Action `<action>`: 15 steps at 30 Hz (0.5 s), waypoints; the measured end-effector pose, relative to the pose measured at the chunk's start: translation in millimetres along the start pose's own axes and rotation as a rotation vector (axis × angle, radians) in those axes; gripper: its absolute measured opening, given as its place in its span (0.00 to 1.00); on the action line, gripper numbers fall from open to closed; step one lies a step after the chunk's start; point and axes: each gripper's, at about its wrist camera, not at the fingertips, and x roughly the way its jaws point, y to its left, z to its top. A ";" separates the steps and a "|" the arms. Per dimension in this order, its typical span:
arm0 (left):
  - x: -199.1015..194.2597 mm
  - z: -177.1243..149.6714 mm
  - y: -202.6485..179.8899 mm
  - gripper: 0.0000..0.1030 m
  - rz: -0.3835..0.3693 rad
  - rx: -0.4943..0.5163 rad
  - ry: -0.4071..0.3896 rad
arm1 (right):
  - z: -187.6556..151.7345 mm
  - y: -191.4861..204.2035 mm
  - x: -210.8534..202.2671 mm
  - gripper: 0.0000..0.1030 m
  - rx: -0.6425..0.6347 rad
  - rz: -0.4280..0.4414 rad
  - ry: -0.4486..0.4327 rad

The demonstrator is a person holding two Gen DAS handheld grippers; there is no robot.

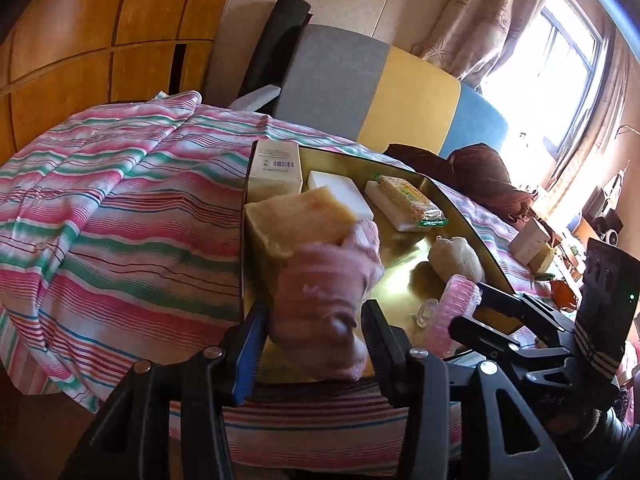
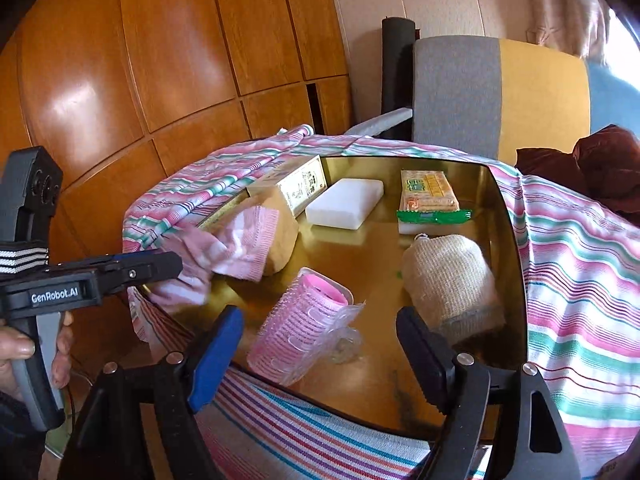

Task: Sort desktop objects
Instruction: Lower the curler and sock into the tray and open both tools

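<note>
The pink striped sock (image 2: 224, 248) is clamped in the closed jaws of the left gripper (image 1: 316, 332), held over the near-left part of the gold tray (image 2: 508, 240), draped against the tan soap block (image 1: 296, 216). The right gripper (image 2: 320, 344) hovers over the pink hair roller (image 2: 304, 320), jaws wide apart and holding nothing. Sorting appears well advanced: the tray on the striped-cloth table (image 1: 120, 200) holds one carton (image 2: 296, 184), one white block (image 2: 344, 202), one snack packet (image 2: 430, 196), one beige roll (image 2: 448, 280); the sock remains unplaced.
</note>
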 end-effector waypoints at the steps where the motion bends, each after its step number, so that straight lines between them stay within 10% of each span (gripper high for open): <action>1: -2.5 1.1 0.8 0.52 0.002 0.000 -0.005 | -0.5 0.0 -2.3 0.78 0.001 -0.001 -0.006; 15: 8.3 11.4 -34.6 0.49 -0.028 0.083 -0.023 | -8.8 -32.2 -47.7 0.78 0.088 -0.062 -0.100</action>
